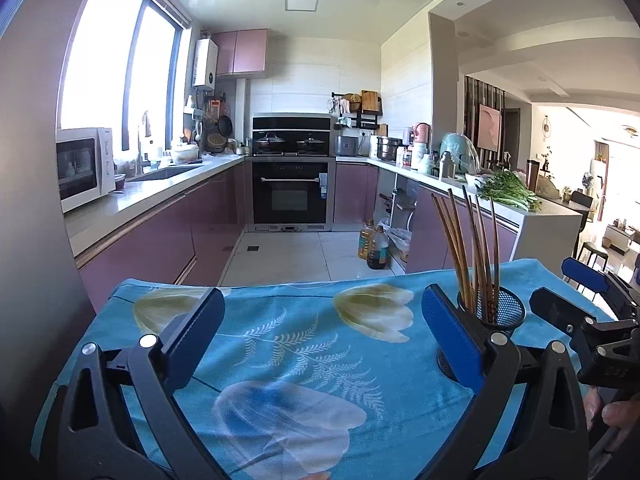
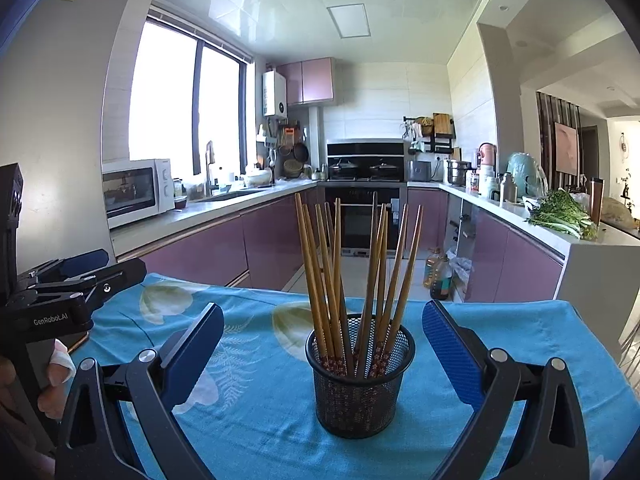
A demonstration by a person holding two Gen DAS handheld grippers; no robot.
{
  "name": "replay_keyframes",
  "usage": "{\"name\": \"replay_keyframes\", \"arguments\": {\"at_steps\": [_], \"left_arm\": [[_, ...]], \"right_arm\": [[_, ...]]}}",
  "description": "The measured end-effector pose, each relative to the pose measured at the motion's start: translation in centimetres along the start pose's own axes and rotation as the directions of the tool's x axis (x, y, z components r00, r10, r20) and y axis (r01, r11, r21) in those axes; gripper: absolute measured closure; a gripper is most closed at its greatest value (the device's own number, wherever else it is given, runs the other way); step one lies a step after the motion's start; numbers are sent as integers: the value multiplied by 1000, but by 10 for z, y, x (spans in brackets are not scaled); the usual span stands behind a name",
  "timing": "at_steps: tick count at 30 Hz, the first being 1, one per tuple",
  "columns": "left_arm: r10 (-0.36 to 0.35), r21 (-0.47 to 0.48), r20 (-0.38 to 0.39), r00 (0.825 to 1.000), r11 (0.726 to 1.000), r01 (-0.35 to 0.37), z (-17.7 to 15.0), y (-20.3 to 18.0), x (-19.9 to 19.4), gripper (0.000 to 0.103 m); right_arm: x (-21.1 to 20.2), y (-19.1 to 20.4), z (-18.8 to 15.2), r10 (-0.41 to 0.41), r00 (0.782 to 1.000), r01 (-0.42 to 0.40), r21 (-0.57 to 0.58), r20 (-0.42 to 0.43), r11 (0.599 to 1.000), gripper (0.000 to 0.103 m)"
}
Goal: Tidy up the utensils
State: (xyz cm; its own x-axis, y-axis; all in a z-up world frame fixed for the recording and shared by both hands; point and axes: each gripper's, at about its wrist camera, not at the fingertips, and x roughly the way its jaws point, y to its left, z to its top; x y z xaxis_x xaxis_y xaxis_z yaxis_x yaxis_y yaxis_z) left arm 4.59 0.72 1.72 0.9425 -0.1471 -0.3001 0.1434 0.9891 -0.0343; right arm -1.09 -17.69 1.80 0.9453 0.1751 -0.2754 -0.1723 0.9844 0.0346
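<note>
Two tools were in play, and both stood with their jaws spread wide and nothing between the pads. The right tool (image 2: 322, 344) faced the black mesh holder (image 2: 360, 376) directly; the holder stood upright on the tabletop between its two blue pads, touching neither. The left tool (image 1: 320, 332) hovered over a bare part of the blue flowered cloth (image 1: 288, 344), and the same holder (image 1: 494, 320) stood just behind its right finger, outside the gap.

All the wooden chopsticks (image 2: 352, 276) that I could see stood in the holder, fanned out and leaning on the rim in different directions. No loose utensil lay on the cloth in either view, so I judged the sorting as finished or nearly so.

Some risks remained. The holder looked light and top-heavy with such long sticks, so a finger that brushed the leaning tops or the rim could tip it over. The cloth hung loose over the tabletop edge; a tool that dragged on it could pull the holder along. The two tools were also near each other, and a careless turn could knock them together.
</note>
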Motion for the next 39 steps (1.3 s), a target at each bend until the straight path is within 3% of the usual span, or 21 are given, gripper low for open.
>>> {"name": "replay_keyframes", "arguments": {"at_steps": [16, 39], "left_arm": [[54, -8, 42, 998, 999, -54, -3, 2, -15, 6], [59, -3, 57, 997, 998, -59, -3, -3, -18, 6]], "right_arm": [[-5, 3, 1, -36, 999, 36, 17, 27, 999, 7], [-4, 0, 2, -44, 999, 43, 40, 27, 998, 7]]}}
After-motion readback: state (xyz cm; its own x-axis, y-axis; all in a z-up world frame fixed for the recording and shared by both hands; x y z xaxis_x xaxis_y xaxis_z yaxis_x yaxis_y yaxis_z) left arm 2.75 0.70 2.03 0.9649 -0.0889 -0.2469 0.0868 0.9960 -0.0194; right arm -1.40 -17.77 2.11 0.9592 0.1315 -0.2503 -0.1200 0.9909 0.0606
